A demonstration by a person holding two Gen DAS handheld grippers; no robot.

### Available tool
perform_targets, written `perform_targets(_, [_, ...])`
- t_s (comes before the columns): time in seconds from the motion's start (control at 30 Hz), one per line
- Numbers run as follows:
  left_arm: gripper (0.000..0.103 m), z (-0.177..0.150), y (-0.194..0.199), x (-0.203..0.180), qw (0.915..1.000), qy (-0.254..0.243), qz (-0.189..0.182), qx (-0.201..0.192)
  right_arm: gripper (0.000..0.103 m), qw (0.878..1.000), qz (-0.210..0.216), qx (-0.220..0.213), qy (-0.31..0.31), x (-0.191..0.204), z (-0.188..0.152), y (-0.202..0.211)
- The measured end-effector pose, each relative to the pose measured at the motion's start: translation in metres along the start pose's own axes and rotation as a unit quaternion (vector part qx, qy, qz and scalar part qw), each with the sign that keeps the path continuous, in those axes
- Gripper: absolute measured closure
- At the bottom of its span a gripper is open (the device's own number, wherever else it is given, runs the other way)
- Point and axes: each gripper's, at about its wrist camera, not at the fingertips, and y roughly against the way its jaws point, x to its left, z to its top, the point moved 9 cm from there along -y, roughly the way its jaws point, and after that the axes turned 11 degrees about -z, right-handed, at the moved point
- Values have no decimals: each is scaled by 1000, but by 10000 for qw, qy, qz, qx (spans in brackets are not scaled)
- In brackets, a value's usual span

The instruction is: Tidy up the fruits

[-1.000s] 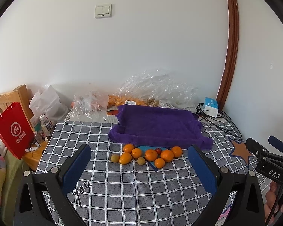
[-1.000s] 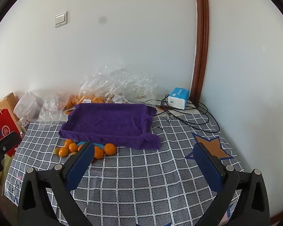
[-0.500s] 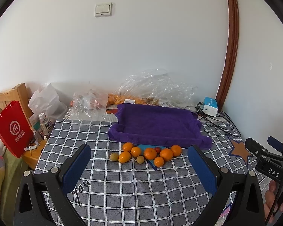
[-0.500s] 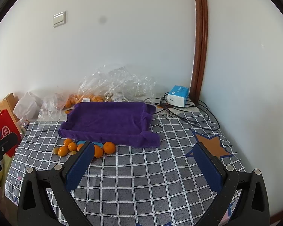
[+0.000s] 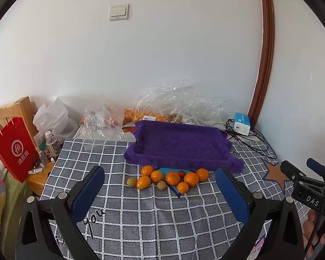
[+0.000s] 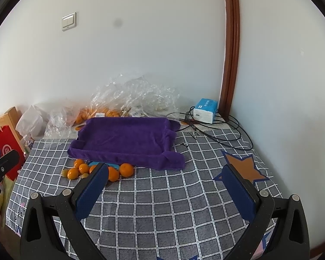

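Several oranges (image 5: 173, 178) with two small green fruits (image 5: 132, 182) and one small red fruit (image 5: 181, 173) lie in a cluster on the checked tablecloth, just in front of a purple cloth-lined tray (image 5: 179, 145). The cluster (image 6: 101, 170) and tray (image 6: 127, 138) also show in the right wrist view. My left gripper (image 5: 160, 186) is open and empty, held above the table in front of the fruit. My right gripper (image 6: 165, 184) is open and empty, to the right of the fruit; its left finger hides part of the cluster.
Crumpled clear plastic bags (image 5: 175, 101) with more oranges lie behind the tray by the wall. A white-blue box (image 5: 241, 124) and black cables (image 6: 216, 132) sit at the back right. A red paper bag (image 5: 15, 147), a bottle (image 5: 52, 144) and a wooden chair stand left of the table.
Both grippers have drifted slightly; the table scene sits a little higher in both views. Both stay open and empty, and no fruit has moved.
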Motion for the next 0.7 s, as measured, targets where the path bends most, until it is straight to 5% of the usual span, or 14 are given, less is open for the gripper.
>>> perform_targets(0.7, [0,-6,-19,18,9999,125,40,66,0,9998,107,19,191,16,-11,-19])
